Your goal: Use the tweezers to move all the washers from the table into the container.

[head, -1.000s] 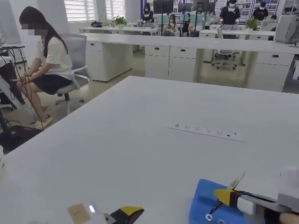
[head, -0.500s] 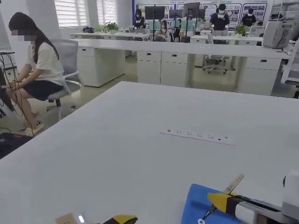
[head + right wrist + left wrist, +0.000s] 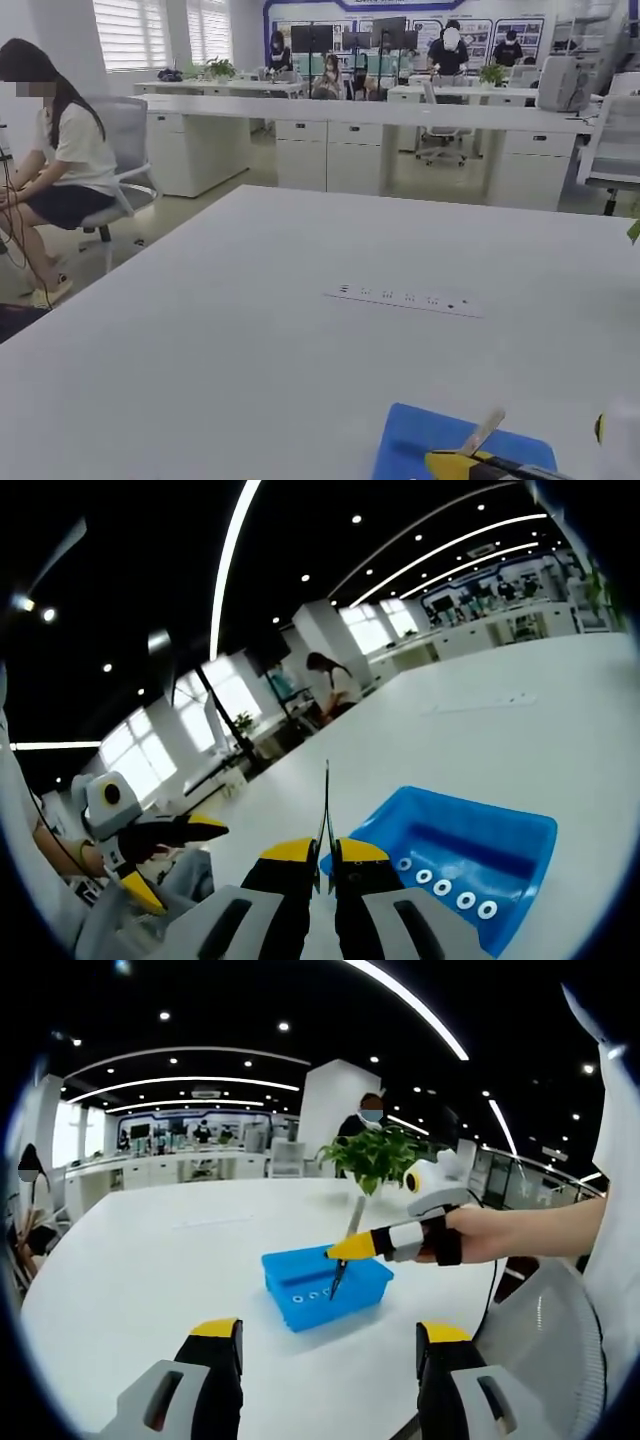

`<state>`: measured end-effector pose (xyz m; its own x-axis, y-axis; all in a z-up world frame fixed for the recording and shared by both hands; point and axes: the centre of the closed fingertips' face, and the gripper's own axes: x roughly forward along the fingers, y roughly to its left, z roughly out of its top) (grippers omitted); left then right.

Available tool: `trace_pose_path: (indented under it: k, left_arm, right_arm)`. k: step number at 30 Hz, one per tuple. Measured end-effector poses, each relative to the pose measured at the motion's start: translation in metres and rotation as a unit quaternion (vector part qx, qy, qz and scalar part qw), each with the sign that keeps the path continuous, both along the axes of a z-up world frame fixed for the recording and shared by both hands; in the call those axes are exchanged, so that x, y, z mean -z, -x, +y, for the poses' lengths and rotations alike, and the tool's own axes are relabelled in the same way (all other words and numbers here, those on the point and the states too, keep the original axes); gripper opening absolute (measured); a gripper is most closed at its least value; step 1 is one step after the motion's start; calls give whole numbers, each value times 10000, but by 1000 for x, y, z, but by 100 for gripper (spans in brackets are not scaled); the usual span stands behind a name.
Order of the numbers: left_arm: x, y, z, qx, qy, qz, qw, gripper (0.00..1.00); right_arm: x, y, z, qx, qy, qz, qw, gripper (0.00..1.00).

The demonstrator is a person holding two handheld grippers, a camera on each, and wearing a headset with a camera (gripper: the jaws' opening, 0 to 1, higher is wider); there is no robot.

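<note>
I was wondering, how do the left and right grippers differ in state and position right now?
The left gripper has its fingers spread wide and holds nothing; the right gripper is shut on the tweezers. The right gripper is at the blue container, while the left gripper sits back from it. Both have yellow-tipped black fingers.

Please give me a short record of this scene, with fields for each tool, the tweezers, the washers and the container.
Container: blue, on the white table
Washers: five, in a row inside the container
Right tool: shut on the tweezers
Tweezers: tips pointing down into the container
Left tool: open, holding nothing
</note>
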<state>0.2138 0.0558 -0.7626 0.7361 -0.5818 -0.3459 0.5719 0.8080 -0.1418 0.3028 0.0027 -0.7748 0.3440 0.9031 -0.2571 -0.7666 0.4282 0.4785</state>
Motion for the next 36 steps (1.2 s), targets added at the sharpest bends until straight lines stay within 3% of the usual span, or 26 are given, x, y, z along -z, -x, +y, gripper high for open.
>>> trace_pose_path:
  k: [1,4,7,11,13,15,21,26,29,32,33,36]
  left_arm:
    - [-3,0,-2,41,111,-34,9999,71]
    - [1,3,-4,144,125,111,9998,66]
    - [-1,7,-11,339,239,138,9990,62]
    - [0,14,-21,608,137,190,9979,58]
    - [1,16,-24,729,122,217,9970,56]
    - [1,18,-26,819,158,249,9962,54]
    - [-3,20,-29,940,355,360,9943,44]
    - [-4,25,-33,1139,388,444,9917,33]
    - [-3,29,-37,1307,260,442,9901,28]
    - [-4,32,-40,1456,227,443,9881,21]
    - [-5,33,-42,1510,240,430,9873,19]
    - [-10,34,-47,1664,266,354,9851,15]
  right_arm:
    - [0,3,0,-24,-5,7,10000,4]
    - [3,13,0,-120,-14,36,9999,4]
    - [9,26,1,-398,140,-4,9991,4]
    - [14,44,4,-758,204,-17,9969,4]
    - [22,56,3,-1055,453,-128,9933,4]
    - [29,66,3,-1309,664,-216,9889,4]
    - [35,99,6,-2100,872,-362,9731,4]
    - [36,119,9,-2564,985,-493,9603,4]
    - [36,128,11,-2794,1058,-591,9525,4]
    - [39,137,10,-3067,1270,-769,9402,4]
    - [41,141,10,-3187,1379,-848,9339,4]
    - [45,147,9,-3347,1577,-996,9237,4]
